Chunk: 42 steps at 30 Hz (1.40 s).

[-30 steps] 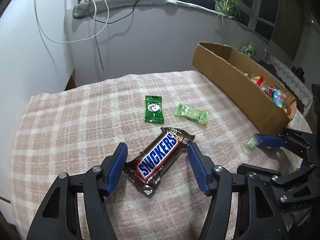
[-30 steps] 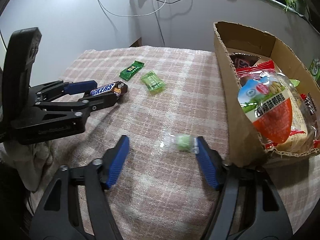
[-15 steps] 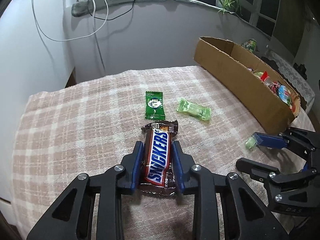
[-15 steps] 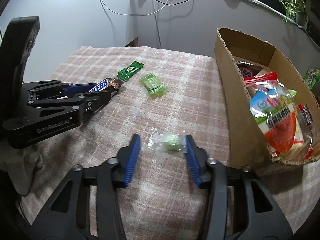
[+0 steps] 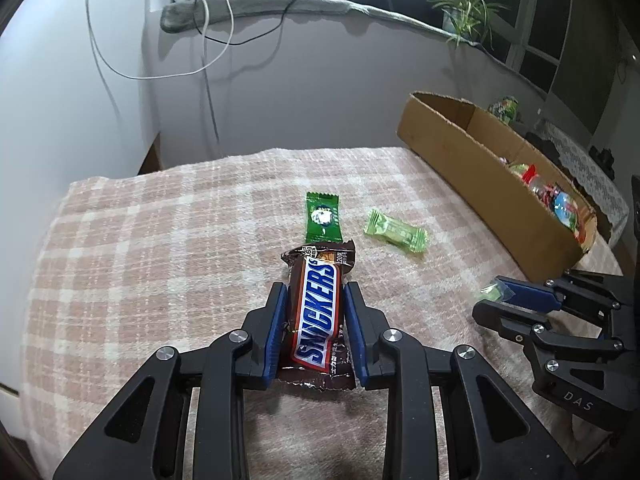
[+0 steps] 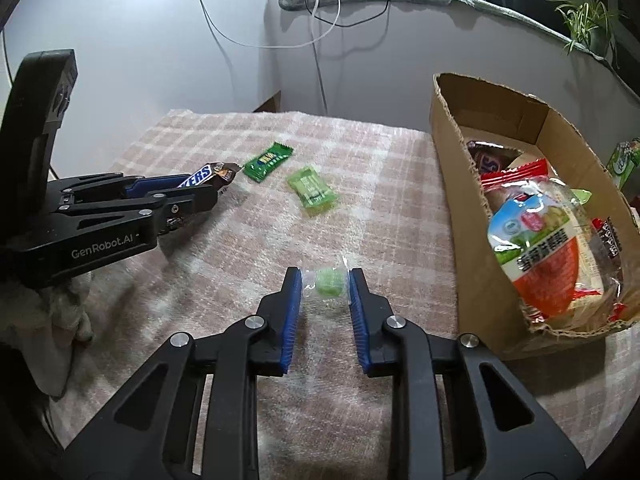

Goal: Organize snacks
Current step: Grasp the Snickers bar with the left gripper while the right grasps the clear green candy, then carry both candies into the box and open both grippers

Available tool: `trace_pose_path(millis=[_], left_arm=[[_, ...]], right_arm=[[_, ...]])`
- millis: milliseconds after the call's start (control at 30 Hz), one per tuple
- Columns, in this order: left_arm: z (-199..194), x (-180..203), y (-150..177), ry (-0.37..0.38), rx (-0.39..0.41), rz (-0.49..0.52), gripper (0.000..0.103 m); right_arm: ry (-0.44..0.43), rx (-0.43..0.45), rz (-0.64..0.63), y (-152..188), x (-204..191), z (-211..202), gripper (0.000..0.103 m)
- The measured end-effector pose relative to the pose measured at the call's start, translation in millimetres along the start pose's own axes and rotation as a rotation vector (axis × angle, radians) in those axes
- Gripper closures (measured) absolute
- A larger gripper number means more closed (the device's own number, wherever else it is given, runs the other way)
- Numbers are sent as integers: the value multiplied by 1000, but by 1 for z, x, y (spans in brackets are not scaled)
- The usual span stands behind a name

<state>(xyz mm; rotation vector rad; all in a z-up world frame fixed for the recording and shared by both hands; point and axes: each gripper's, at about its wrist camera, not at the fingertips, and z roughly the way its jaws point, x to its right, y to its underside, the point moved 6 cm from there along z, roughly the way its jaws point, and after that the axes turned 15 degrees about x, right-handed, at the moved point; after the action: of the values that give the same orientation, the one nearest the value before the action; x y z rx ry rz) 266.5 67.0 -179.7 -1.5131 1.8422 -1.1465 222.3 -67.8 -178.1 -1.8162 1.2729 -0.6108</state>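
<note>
While your left gripper clamped the Snickers bar on the plaid cloth, your right gripper had just been closing and pinched the clear-wrapped green candy beside the cardboard box.

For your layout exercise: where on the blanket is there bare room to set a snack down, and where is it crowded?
Free: the plaid blanket left of the Snickers bar, and between the green candies and the cardboard box. Crowded: inside the box.
</note>
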Motion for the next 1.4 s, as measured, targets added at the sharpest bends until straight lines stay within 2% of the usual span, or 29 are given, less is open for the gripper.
trace_pose_path(millis=[233,467,800,1133,1400], left_arm=[[-10,6,-13,20,37,-18,76],[-21,23,-32,50,81,-20,76],[-28,67,-60,111,139,-6,76],[-23,126,-69,196,151,38,76],[-17,161,-68,228,153,85,76]], right_arm=[[-22,39,22,-10,3,-17,78],[-34,111,38,-31,19,-52,78],[68,176,64,-48,87,-90,78],[177,157,120,-42,165,-97,78],[181,138,149,-36,185,-90,78]])
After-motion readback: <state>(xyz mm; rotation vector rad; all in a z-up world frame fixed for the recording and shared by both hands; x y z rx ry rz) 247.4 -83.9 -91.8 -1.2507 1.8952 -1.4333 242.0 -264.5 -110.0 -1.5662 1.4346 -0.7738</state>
